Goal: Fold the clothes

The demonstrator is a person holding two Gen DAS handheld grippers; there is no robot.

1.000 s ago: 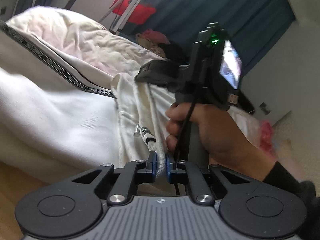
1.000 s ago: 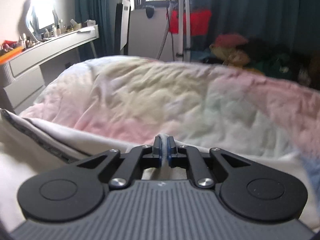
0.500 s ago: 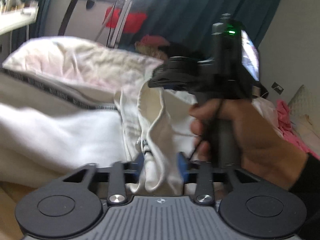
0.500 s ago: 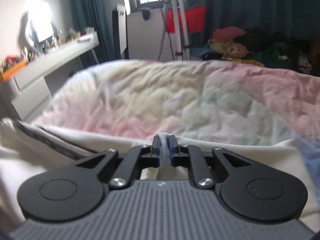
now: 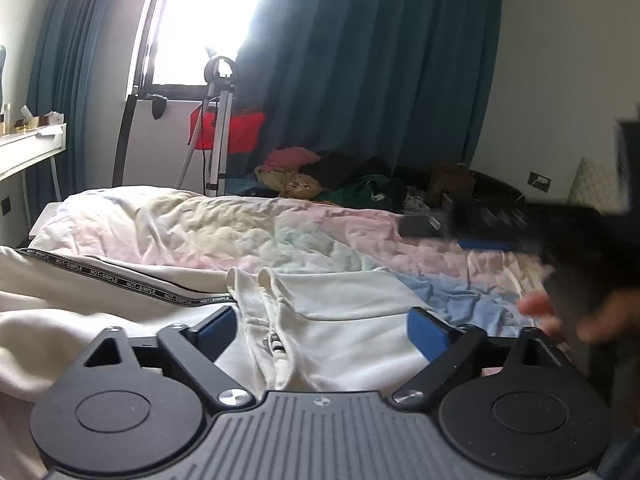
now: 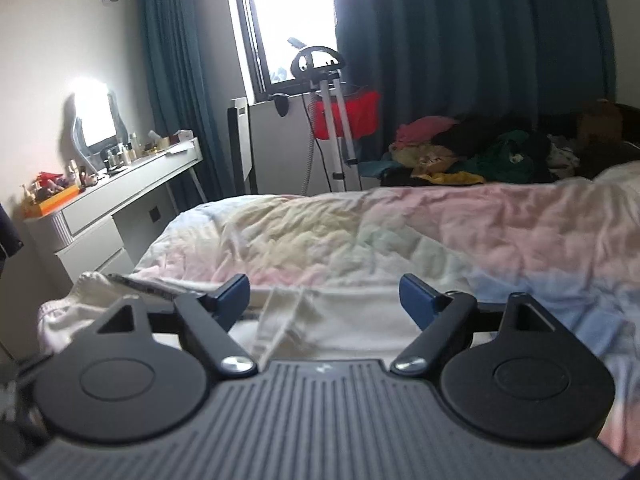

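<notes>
A cream-white garment [image 5: 340, 320] with a black lettered stripe [image 5: 120, 280] and a drawstring waistband lies flat on the bed. My left gripper [image 5: 322, 326] is open just above it, blue pads [image 5: 424, 330] spread wide with nothing between them. The right gripper's body [image 5: 580, 232] shows blurred at the right of the left wrist view, held by a hand [image 5: 560, 316]. In the right wrist view my right gripper [image 6: 324, 298] is open too, hovering over the same white garment [image 6: 344, 320], fingers apart and clear of the cloth.
A pastel quilt [image 6: 400, 232] covers the bed. A pile of coloured clothes [image 6: 480, 152] lies at the far side. A white dresser [image 6: 120, 200] with small items stands left, and a metal stand [image 6: 332, 120] and red bag sit by the window with dark curtains.
Both grippers were shut on the garment's waistband and lifting it; both have opened and the garment has dropped flat onto the bed. Both grippers have pulled back and risen.
</notes>
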